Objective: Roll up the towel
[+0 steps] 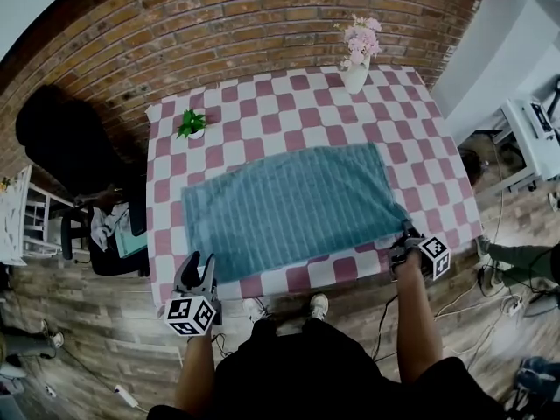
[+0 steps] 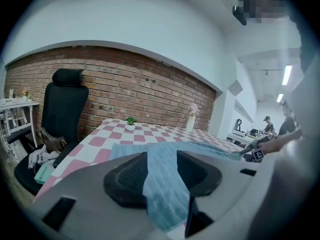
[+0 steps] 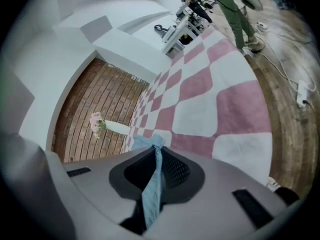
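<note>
A teal ribbed towel [image 1: 289, 204] lies spread flat on the pink-and-white checked table [image 1: 262, 103]. My right gripper [image 1: 405, 234] is at the towel's near right corner. In the right gripper view its jaws [image 3: 156, 151] are shut, with a thin pinch of towel [image 3: 151, 194] between the pads. My left gripper [image 1: 197, 262] sits at the table's near edge by the towel's near left corner. In the left gripper view the towel [image 2: 161, 194] runs between its jaws [image 2: 161, 156], whose pads stand apart on either side of the cloth.
A white vase of pink flowers [image 1: 357, 70] stands at the table's far right. A small potted plant [image 1: 192, 126] stands at the far left. A black office chair [image 1: 66, 143] is left of the table. A person's legs [image 1: 516, 259] and cables lie on the floor at right.
</note>
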